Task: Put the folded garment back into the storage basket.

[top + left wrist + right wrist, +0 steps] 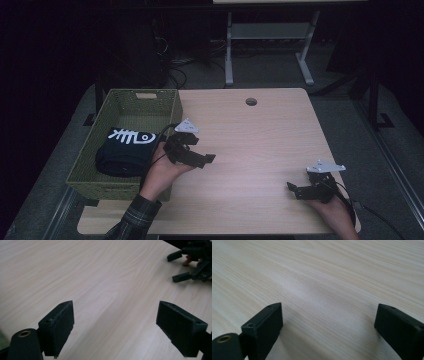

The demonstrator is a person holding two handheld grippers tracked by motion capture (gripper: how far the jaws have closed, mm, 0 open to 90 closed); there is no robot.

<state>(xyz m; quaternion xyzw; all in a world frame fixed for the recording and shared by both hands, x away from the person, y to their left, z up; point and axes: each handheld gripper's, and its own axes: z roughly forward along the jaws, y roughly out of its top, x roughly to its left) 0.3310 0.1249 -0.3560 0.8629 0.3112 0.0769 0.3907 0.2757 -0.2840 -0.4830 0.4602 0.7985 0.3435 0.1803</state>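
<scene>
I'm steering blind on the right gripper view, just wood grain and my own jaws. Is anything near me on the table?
Observer: Nothing near. The right gripper sits at the table's near right corner, bare wood around it.
Operator: Where is the other gripper?
Observer: The left gripper is by the left side, jaws wide apart, nothing between them.
Operator: Anything beyond it?
Observer: A green basket sits at the table's left edge.
Operator: Empty?
Observer: No, a folded dark cloth with a white fish-bone print lies inside.
</scene>
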